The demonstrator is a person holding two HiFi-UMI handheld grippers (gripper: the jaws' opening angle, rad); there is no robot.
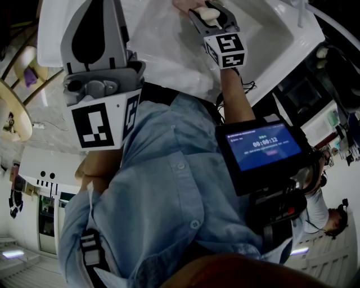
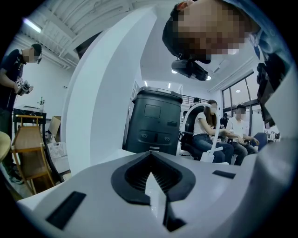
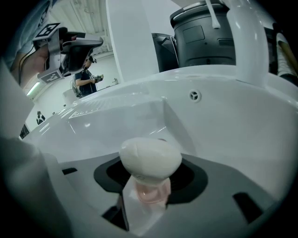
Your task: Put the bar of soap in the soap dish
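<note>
A cream oval bar of soap (image 1: 209, 16) (image 3: 150, 158) is clamped between the jaws of my right gripper (image 1: 212, 18) (image 3: 146, 188), which is shut on it. The soap hangs over the white sink basin (image 1: 275, 39) (image 3: 223, 121), below the white faucet (image 3: 242, 37). My left gripper (image 1: 97, 11) (image 2: 151, 183) is raised at the left, away from the sink. Its jaws are closed together with nothing between them. It also shows in the right gripper view as the left gripper (image 3: 70, 46) at upper left. No soap dish is visible in any view.
A dark screen device (image 1: 261, 147) hangs on the person's blue shirt (image 1: 163, 191). A dark bin (image 2: 153, 121) stands behind the sink. Seated people (image 2: 209, 130) are at the right, a wooden chair (image 2: 28, 148) at the left. An overflow hole (image 3: 194, 95) sits in the basin wall.
</note>
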